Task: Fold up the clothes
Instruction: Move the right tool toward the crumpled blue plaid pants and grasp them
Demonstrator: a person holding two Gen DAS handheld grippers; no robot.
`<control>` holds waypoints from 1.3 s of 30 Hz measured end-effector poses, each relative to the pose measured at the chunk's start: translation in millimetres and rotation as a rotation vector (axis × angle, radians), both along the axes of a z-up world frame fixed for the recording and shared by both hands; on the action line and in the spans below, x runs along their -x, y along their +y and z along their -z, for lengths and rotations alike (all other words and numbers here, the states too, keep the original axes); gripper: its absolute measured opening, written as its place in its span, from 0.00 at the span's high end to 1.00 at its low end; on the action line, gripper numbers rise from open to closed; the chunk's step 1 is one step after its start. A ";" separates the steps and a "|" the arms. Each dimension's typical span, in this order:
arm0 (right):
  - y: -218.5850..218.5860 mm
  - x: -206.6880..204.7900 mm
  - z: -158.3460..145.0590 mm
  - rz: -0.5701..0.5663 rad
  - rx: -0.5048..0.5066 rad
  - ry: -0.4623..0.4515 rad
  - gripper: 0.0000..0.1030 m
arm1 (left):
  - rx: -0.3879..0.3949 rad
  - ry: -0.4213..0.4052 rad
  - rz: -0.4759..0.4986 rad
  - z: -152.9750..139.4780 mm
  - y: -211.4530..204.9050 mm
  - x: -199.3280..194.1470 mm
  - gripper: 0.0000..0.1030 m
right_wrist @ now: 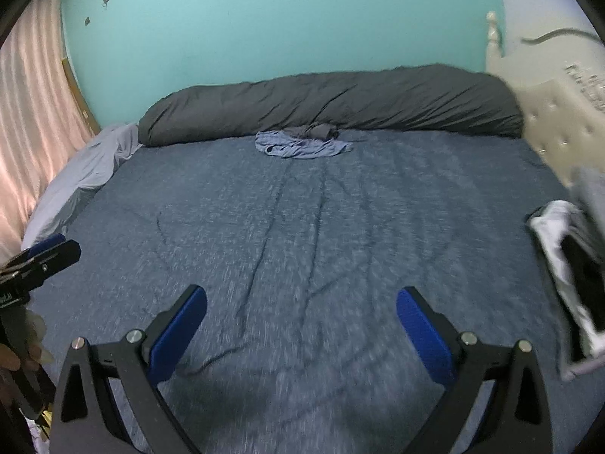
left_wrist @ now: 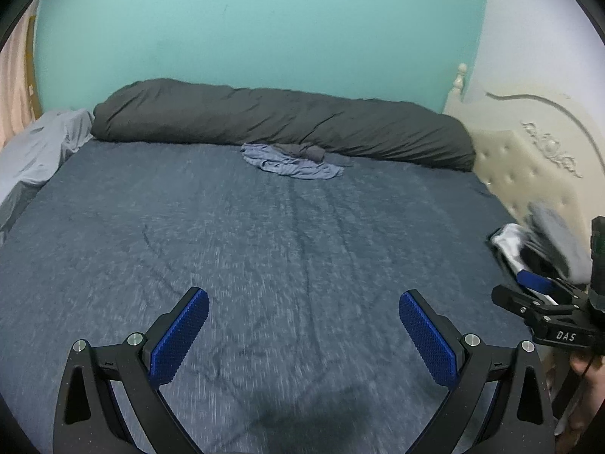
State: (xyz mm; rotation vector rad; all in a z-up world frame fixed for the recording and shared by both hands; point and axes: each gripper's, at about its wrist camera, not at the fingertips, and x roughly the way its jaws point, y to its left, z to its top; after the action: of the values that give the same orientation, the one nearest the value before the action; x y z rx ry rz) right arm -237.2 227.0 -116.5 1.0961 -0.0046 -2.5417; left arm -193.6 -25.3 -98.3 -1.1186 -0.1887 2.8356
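Far across the bed [left_wrist: 264, 249], against the rolled grey duvet [left_wrist: 280, 121], lies a crumpled blue garment [left_wrist: 291, 164] with a small dark grey piece [left_wrist: 306, 151] bunched on its far edge, touching it. Both sit well apart from the grippers. At the bed's right edge, near the headboard [left_wrist: 529, 166], a stack of folded clothes [right_wrist: 567, 265] in white, black and grey shows, blurred.

The left gripper [left_wrist: 302, 325] hovers over the near part of the bed, its blue pads spread wide with nothing between them. The right gripper [right_wrist: 300, 325] does likewise, jaws wide apart and empty; both views are motion-blurred.

The blue garment looks thin and limp, probably a light knit. It should weigh little, drape at once when lifted, and slide easily over the sheet rather than hold any shape. It is neither fragile nor slippery to ribbed pads. A sensible hold would be two spread points on its outer edge, one per gripper, so it hangs open; which edge is hem or shoulder cannot be told from here. The dark piece likely needs lifting off first.

The heap's long axis runs left to right, roughly parallel to the duvet, with its right end tapering to a flat tongue. Which way the garment itself points cannot be told in this crumpled state.
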 end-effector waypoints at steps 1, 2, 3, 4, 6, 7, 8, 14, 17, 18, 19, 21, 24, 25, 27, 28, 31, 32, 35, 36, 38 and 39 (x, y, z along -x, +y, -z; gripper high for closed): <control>-5.2 16.6 8.3 -0.009 -0.005 0.003 0.02 | -0.002 -0.005 -0.002 8.2 -1.6 14.7 0.00; -10.3 33.2 16.6 -0.019 -0.010 0.006 0.02 | -0.006 -0.008 -0.004 14.9 -4.3 25.5 0.00; -14.2 48.8 24.1 -0.030 -0.013 0.005 0.02 | -0.010 -0.017 -0.008 25.6 -7.8 41.3 0.00; -18.6 66.2 32.3 -0.035 -0.016 0.005 0.02 | -0.002 -0.040 -0.011 37.2 -11.9 53.1 0.00; -28.3 102.9 49.4 -0.042 -0.024 0.010 0.02 | -0.015 -0.047 -0.021 53.8 -17.6 84.8 0.00; -32.2 119.3 56.1 -0.045 -0.026 0.016 0.02 | -0.021 -0.050 -0.025 62.0 -20.4 100.7 0.00; -35.7 134.4 62.1 -0.047 -0.024 0.020 0.02 | -0.041 -0.057 -0.037 69.6 -23.8 116.7 0.00; -50.8 210.9 88.4 -0.042 -0.025 -0.010 0.02 | -0.080 -0.092 -0.063 101.7 -42.7 190.3 0.00; -60.4 247.2 100.2 -0.050 -0.042 -0.028 0.02 | -0.100 -0.110 -0.067 112.0 -48.0 219.4 0.00; -63.4 257.5 103.0 -0.050 -0.053 -0.031 0.02 | -0.120 -0.115 -0.066 114.4 -47.3 230.2 0.00; -66.4 269.1 105.9 -0.054 -0.064 -0.031 0.02 | -0.127 -0.121 -0.066 117.0 -48.0 238.1 0.00; -74.3 293.9 111.8 -0.076 -0.081 -0.029 0.02 | -0.128 -0.133 -0.065 121.2 -53.0 253.7 0.00; -91.7 332.8 121.8 -0.102 -0.118 -0.031 0.02 | -0.118 -0.149 -0.070 126.5 -63.6 278.4 0.00; -97.0 346.5 126.2 -0.100 -0.124 -0.037 0.02 | -0.109 -0.151 -0.078 128.5 -68.5 284.0 0.00; -108.7 375.9 136.0 -0.091 -0.138 -0.052 0.02 | -0.128 -0.152 -0.100 133.9 -79.6 300.8 0.00; -114.6 387.7 140.4 -0.093 -0.148 -0.053 0.02 | -0.133 -0.154 -0.104 136.2 -83.0 306.8 0.00; -133.8 420.1 153.9 -0.116 -0.191 -0.041 0.02 | -0.139 -0.164 -0.126 145.8 -95.9 323.6 0.00; -139.0 428.7 158.3 -0.124 -0.205 -0.040 0.02 | -0.147 -0.164 -0.133 148.8 -100.1 327.5 0.00; -150.6 457.3 172.7 -0.128 -0.212 -0.062 0.02 | -0.176 -0.170 -0.160 160.1 -112.0 335.1 0.00; -153.3 464.4 175.9 -0.124 -0.213 -0.063 0.02 | -0.189 -0.175 -0.168 164.7 -115.5 337.5 0.00; -159.6 478.8 182.0 -0.115 -0.213 -0.063 0.02 | -0.191 -0.179 -0.177 170.8 -120.8 341.0 0.00; -163.3 487.7 185.4 -0.106 -0.215 -0.064 0.04 | -0.191 -0.182 -0.182 174.3 -123.9 342.3 0.00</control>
State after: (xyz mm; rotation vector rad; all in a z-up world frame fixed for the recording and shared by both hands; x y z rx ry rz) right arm -725.0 63.6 -301.8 1.2226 0.3090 -2.4535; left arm -535.9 -149.1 -272.7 -1.3791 -0.5890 2.7872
